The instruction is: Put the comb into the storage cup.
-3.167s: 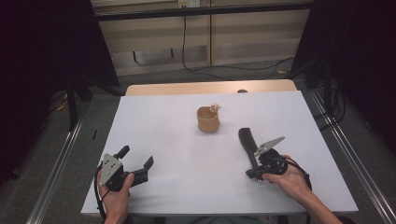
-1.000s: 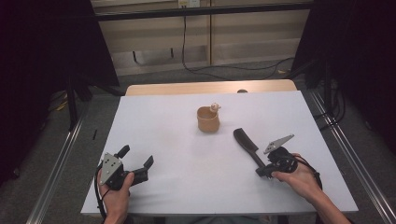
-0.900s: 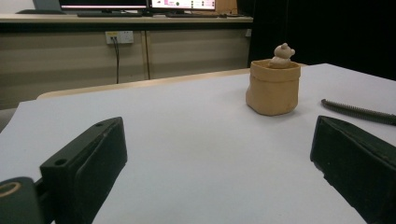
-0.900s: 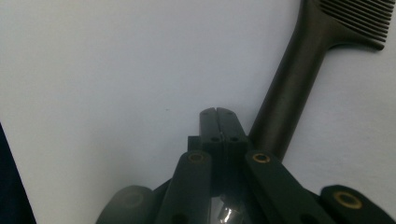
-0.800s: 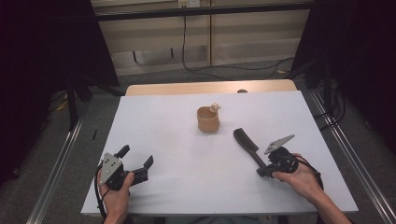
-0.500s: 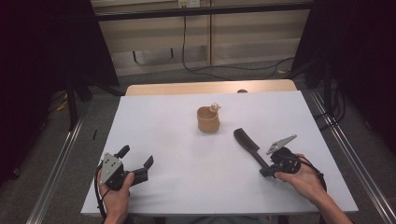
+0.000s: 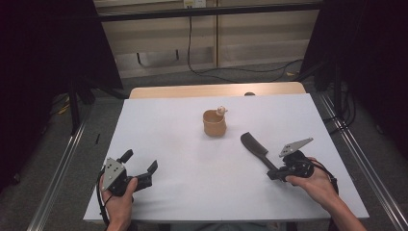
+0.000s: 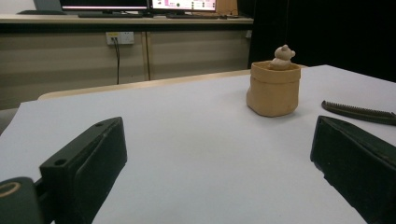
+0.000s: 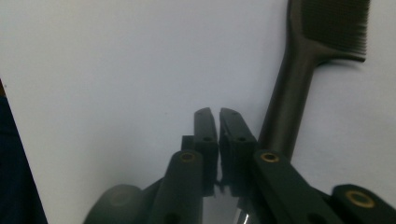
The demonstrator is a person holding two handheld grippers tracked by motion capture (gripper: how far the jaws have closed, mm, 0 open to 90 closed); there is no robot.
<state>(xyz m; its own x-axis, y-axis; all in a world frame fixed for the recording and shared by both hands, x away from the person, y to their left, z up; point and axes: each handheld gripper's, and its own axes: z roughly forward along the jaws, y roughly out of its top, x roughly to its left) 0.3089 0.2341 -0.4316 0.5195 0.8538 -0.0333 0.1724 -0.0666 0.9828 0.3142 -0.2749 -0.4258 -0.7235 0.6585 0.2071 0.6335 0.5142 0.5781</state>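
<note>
A white table top (image 7: 168, 144) stands in a dim room, with pale panelled wall units and a trailing black cable behind it and dark curtains to either side. From the left gripper view, computer monitors (image 8: 140, 4) sit on a counter at the back.

Near the middle of the table, towards its far edge, is a small tan pot (image 7: 214, 123) with a little rounded figure (image 7: 221, 110) perched at its rim. In front of it and to the right lies a black comb (image 7: 256, 146), flat on the table, its toothed head pointing towards the pot and its handle running back towards the person's right hand.

The right gripper (image 7: 275, 173), held in the person's right hand (image 7: 315, 180) at the near right of the table, sits low just beside the end of the comb's handle. In the right gripper view its two black jaws are almost together with only a thin slit between them, nothing held in that slit, and the comb handle (image 9: 287, 107) runs alongside them to the right. The jaws have just been parting slightly.

The left gripper (image 7: 139, 166), in the person's left hand (image 7: 118, 197) at the near left corner, is well apart from the comb and pot. Its jaws stand wide apart with bare table between them, gripping nothing, and point towards the pot.
</note>
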